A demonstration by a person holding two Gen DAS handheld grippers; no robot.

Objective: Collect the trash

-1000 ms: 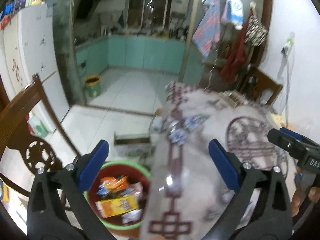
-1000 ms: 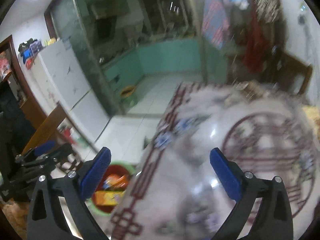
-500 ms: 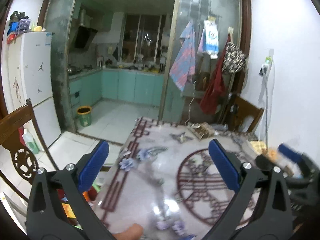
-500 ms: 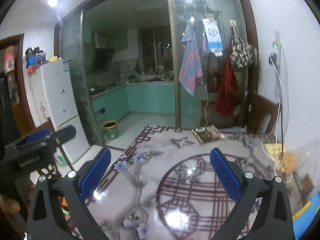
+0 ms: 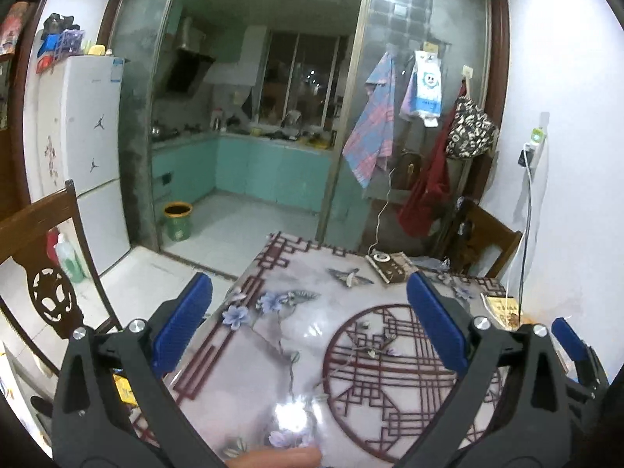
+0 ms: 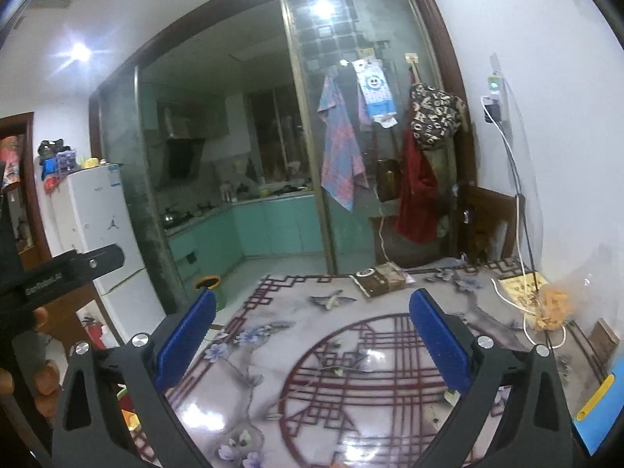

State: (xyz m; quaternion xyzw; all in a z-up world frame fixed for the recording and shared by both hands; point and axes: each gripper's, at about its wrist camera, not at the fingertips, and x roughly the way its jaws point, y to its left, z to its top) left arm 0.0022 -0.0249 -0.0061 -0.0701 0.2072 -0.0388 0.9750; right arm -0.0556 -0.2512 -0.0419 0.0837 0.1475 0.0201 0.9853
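The left gripper point(image 5: 310, 323) is spread wide with nothing between its 2 blue pads point(image 5: 181, 321), held above the table point(image 5: 273, 355). The right gripper point(image 6: 312, 337) is likewise spread wide and holds nothing, over the same table. A fingertip point(image 5: 273, 458) shows at the bottom edge of the left view. Trash point(image 5: 124, 390), seen as yellow packaging, lies low beside the table's left edge, mostly hidden behind the left gripper's finger. A carved chair point(image 5: 43, 273) stands left of it. On the table's far edge lies a brown packet point(image 5: 390, 267), and to the right a white cable point(image 6: 518, 308) and an orange bag point(image 6: 550, 308). Beyond stand a green bin point(image 5: 177, 220), a fridge point(image 5: 84, 148) and teal cabinets point(image 5: 269, 171).
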